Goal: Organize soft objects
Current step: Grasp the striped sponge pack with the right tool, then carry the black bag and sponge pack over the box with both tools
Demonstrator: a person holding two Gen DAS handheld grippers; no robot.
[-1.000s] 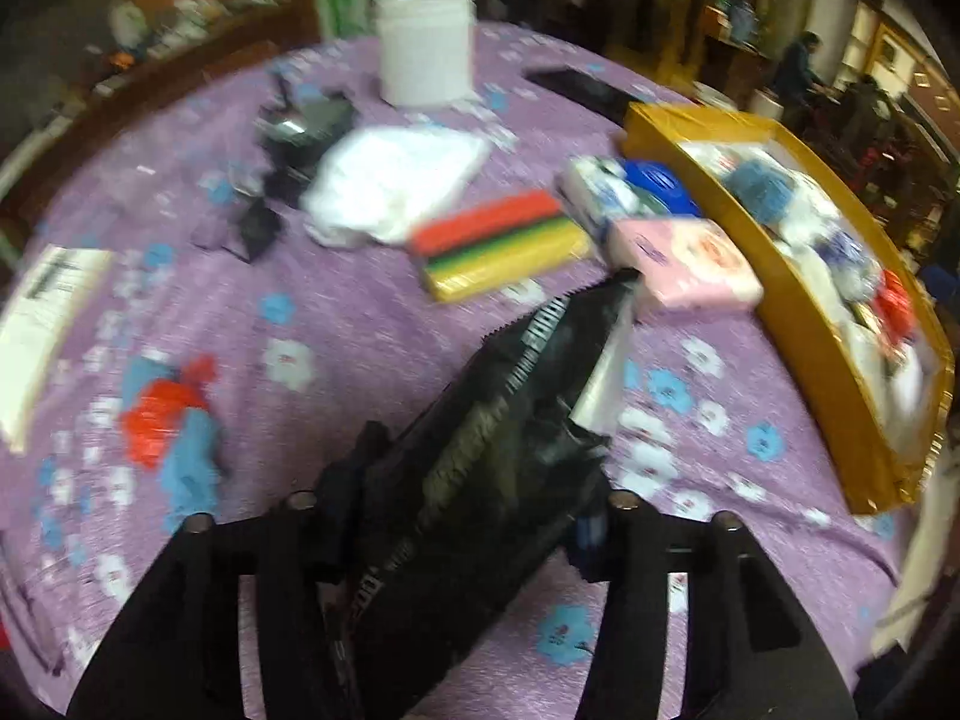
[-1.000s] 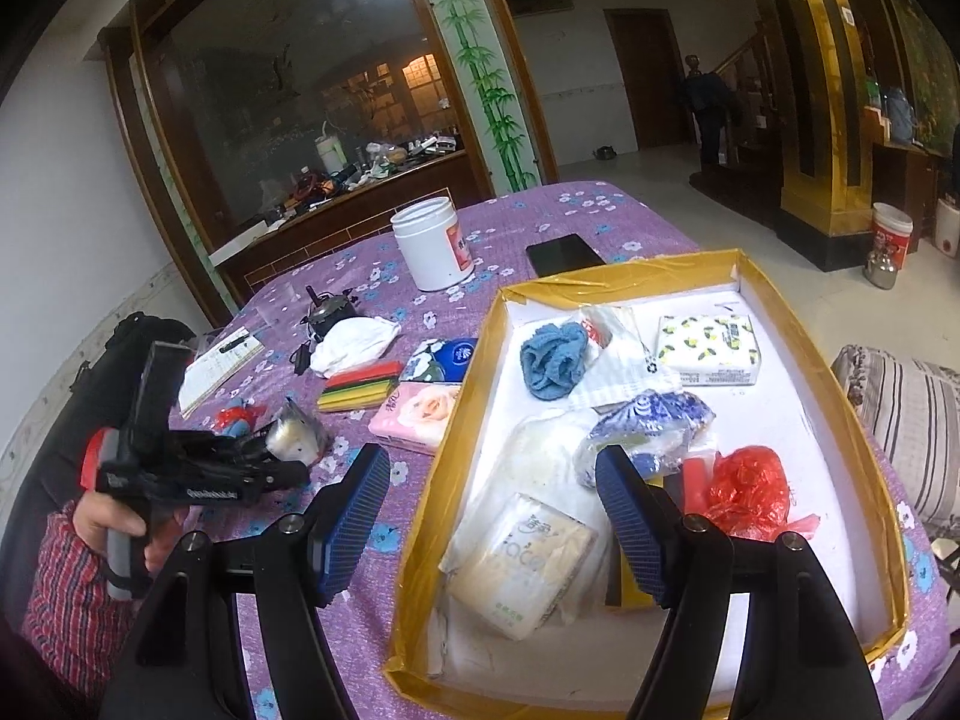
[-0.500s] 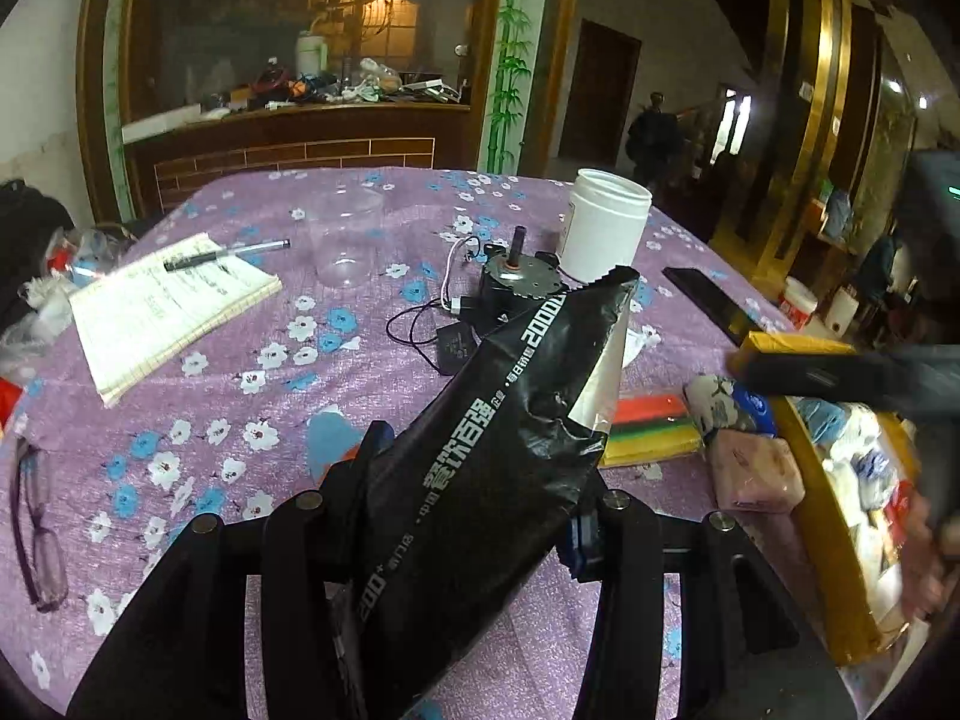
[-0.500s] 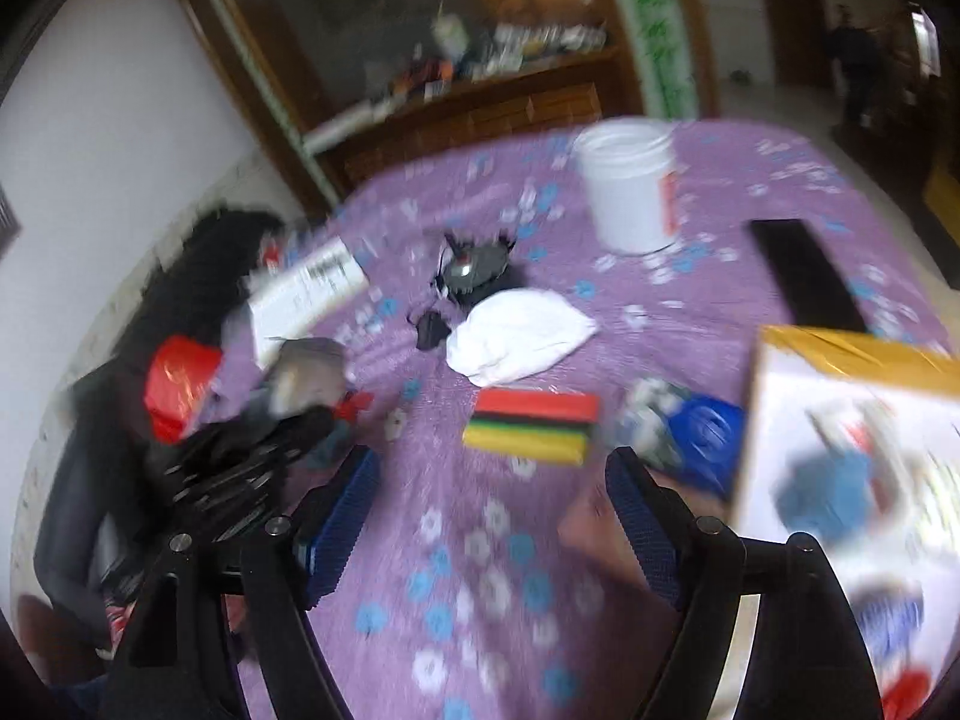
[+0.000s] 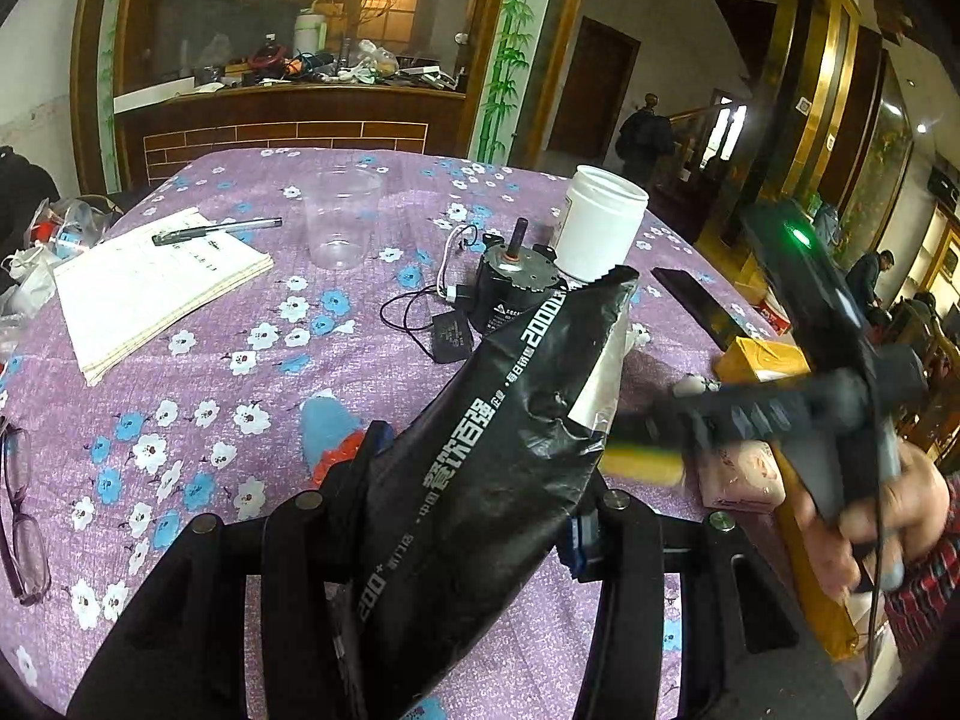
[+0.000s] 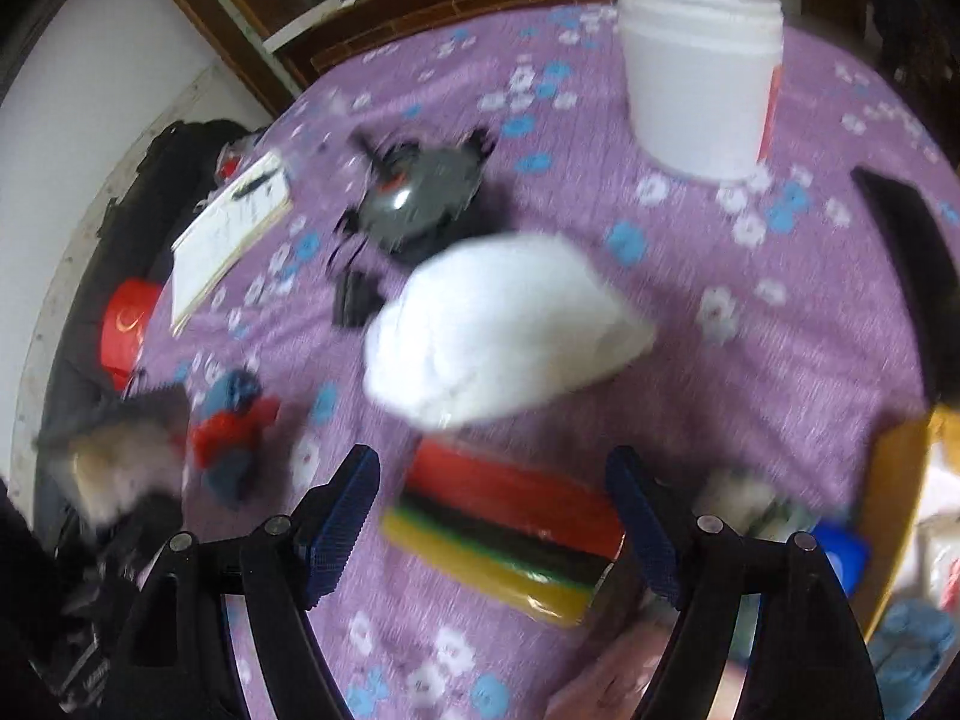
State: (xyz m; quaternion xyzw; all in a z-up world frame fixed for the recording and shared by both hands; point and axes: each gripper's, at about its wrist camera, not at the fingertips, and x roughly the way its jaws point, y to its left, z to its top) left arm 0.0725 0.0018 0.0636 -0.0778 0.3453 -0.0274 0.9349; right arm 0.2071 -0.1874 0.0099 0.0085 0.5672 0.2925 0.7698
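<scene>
My left gripper (image 5: 474, 480) is shut on a black foil pouch (image 5: 480, 468) with white print, held up above the purple flowered tablecloth (image 5: 240, 372). My right gripper (image 6: 492, 516) is open, and its fingers straddle a stack of red, black and yellow sponges (image 6: 504, 534) on the table. It also shows in the left wrist view (image 5: 690, 420), blurred, low over the sponges (image 5: 642, 462). A white soft bundle (image 6: 504, 324) lies just beyond the sponges. A pink tissue pack (image 5: 744, 474) lies by the yellow box (image 5: 762, 360).
A white tub (image 6: 702, 72), a grey motor with wires (image 6: 420, 192), a black phone (image 6: 906, 240), a notebook with pen (image 5: 150, 282), a clear cup (image 5: 342, 216), glasses (image 5: 18, 516) and a red-blue item (image 6: 234, 426) lie on the table.
My right gripper has swung from over the box down to the table and now straddles the sponge stack. My left gripper has lifted the black pouch and tilted upward.
</scene>
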